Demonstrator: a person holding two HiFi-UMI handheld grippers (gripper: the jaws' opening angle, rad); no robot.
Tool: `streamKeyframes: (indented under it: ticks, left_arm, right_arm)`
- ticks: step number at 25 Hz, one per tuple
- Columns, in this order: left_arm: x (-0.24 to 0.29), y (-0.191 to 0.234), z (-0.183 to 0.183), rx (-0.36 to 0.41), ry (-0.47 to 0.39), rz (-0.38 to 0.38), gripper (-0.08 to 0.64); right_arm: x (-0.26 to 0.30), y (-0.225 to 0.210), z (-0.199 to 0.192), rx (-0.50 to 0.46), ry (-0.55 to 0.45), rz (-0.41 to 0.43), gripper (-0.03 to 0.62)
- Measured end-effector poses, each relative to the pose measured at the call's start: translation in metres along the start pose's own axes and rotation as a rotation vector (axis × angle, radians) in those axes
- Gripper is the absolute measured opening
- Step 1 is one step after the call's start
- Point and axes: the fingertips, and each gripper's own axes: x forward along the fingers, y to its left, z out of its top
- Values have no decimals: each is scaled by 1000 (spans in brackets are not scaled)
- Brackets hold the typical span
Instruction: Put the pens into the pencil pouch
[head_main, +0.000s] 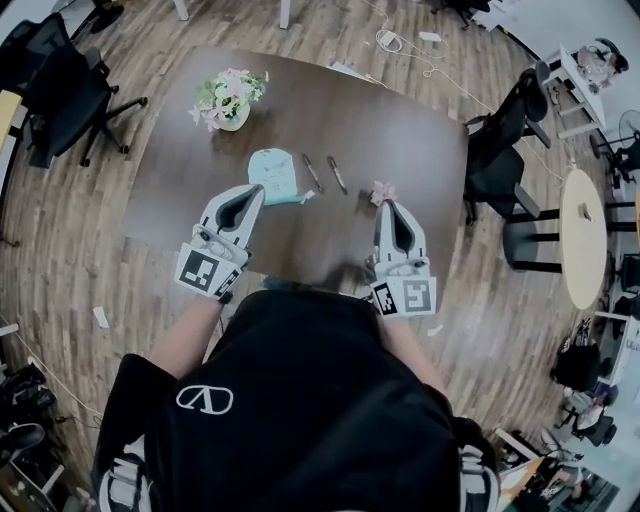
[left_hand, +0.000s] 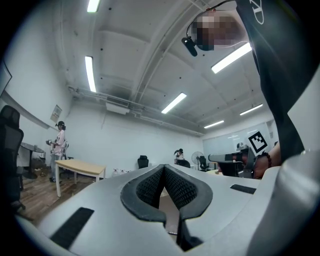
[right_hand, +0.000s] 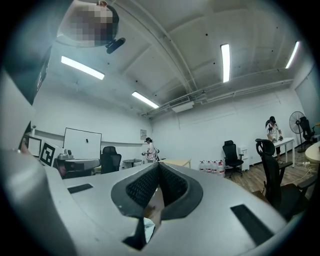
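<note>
In the head view a pale teal pencil pouch (head_main: 272, 175) lies flat near the middle of the dark brown table (head_main: 400, 130). Two dark pens (head_main: 313, 173) (head_main: 338, 175) lie side by side just right of it. A small pink thing (head_main: 382, 191) sits right of the pens, by my right gripper's tip. My left gripper (head_main: 258, 190) is shut and empty, its tip near the pouch's lower left edge. My right gripper (head_main: 387, 204) is shut and empty, short of the pens. Both gripper views look level across the room, jaw tips (left_hand: 164, 167) (right_hand: 158, 165) together, the table objects hidden.
A white pot of flowers (head_main: 230, 100) stands at the table's far left. Black office chairs (head_main: 60, 85) (head_main: 505, 150) flank the table, and a round light table (head_main: 585, 235) stands at the right. People stand far off in the room.
</note>
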Motion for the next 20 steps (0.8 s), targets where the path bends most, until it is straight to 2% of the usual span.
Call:
streamKeyframes:
  ticks: [11, 13, 14, 15, 16, 17, 18, 20]
  left_arm:
    - [15, 0, -10, 26, 37, 58, 3]
    - [19, -2, -19, 62, 80, 45, 3]
    - [22, -3, -29, 105, 133, 31, 5]
    - [26, -2, -41, 162, 200, 17, 92]
    - [30, 0, -52, 230, 266, 1, 237]
    - [35, 3, -63, 302, 324, -20, 335]
    - [39, 6, -73, 367, 377, -45, 345]
    - [44, 15, -94, 447, 471, -93, 345]
  right_arm:
    - [6, -23, -17, 36, 26, 41, -2]
    - [4, -27, -21, 43, 33, 37, -2]
    - [2, -28, -23, 46, 37, 33, -2]
    - [0, -30, -24, 49, 40, 30, -2]
    - [-2, -32, -26, 52, 41, 26, -2]
    - [-3, -34, -27, 54, 43, 21, -2]
    - [-4, -37, -27, 55, 44, 17, -2]
    - [-6, -43, -29, 55, 48, 5, -2]
